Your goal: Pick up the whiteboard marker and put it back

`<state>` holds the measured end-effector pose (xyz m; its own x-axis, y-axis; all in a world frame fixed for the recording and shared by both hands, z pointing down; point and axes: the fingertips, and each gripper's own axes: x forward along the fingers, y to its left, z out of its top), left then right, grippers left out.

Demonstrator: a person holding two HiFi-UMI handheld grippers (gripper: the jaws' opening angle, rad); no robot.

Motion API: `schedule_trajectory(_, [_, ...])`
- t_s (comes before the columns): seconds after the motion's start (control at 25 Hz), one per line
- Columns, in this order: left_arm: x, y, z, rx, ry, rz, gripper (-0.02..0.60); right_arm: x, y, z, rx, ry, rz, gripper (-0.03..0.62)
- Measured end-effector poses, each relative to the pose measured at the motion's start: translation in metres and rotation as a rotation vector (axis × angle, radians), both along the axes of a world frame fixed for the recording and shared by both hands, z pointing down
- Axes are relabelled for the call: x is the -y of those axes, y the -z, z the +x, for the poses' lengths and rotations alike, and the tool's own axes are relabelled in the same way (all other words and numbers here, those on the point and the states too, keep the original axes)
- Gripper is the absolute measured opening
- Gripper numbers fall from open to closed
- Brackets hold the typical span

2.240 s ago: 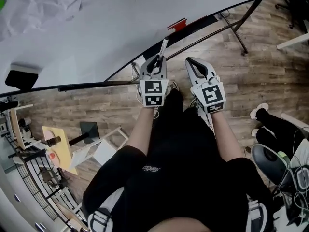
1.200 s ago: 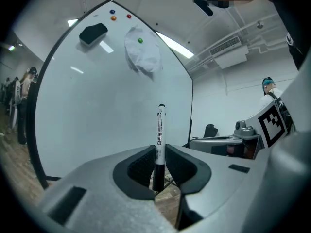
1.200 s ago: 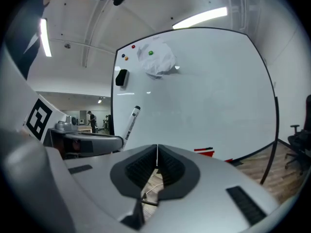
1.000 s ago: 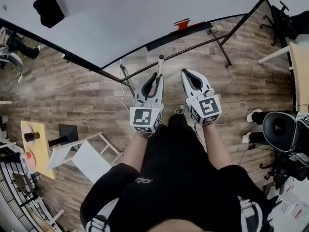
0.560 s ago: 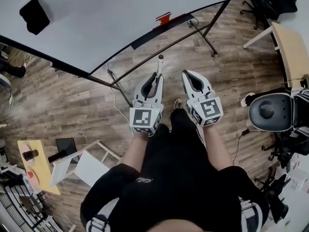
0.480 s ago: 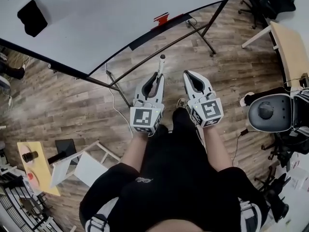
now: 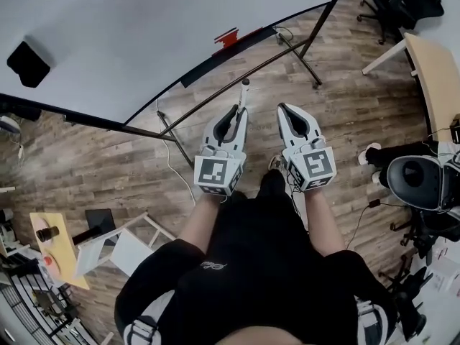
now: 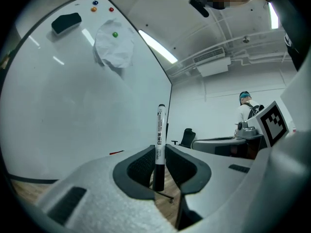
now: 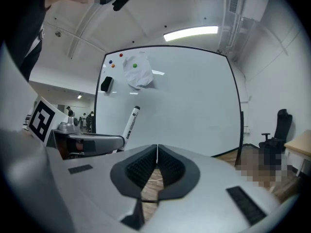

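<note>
I am holding two grippers out in front of me, side by side and apart, both pointing toward the one whiteboard [image 7: 144, 34]. My left gripper [image 7: 239, 111] is pinching the single whiteboard marker [image 8: 159, 140]: its two dark pads are pressing on the marker's lower body, one from each side. The marker is standing upright between them, and most of its white barrel and its black end are sticking out past the tips. From above, it is hanging over the wooden floor [image 7: 108, 164], short of the board and its tray. My right gripper [image 9: 156, 152] is carrying nothing; its two jaws are pressed together with only a thin seam showing between the pads.

On the board I am counting one black eraser [image 8: 66, 22] and one crumpled sheet of paper [image 8: 114, 45] pinned by one green magnet [image 8: 115, 34]. Three more small coloured magnets [image 8: 95, 3] are sitting near the top edge, as far as I can make them out. One red object [image 7: 226, 37] is lying on the tray ledge.

To my right, two black office chairs [image 7: 406, 2] are standing, one far and one near, beside one wood-topped desk [image 7: 435, 70]. One person [image 8: 245, 110] is standing in the background of the left gripper view.
</note>
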<state>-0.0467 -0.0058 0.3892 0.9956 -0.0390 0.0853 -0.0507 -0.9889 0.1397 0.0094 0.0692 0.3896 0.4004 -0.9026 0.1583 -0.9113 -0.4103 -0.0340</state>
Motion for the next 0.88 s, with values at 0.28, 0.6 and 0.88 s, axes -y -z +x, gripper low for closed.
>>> schedule_trajectory(0.28, [-0.014, -0.001, 0.062, 0.02, 0.082, 0.014, 0.066, -0.011, -0.002, 0.066, 0.027, 0.086, 0.03, 0.005])
schedule_trajectory(0.6, [-0.026, -0.012, 0.122, 0.053, 0.167, 0.049, 0.066, -0.017, -0.009, 0.122, 0.087, 0.218, 0.05, 0.005])
schedule_trajectory(0.88, [-0.025, -0.015, 0.144, 0.051, 0.124, 0.081, 0.066, 0.017, 0.003, 0.127, 0.202, 0.373, 0.121, 0.037])
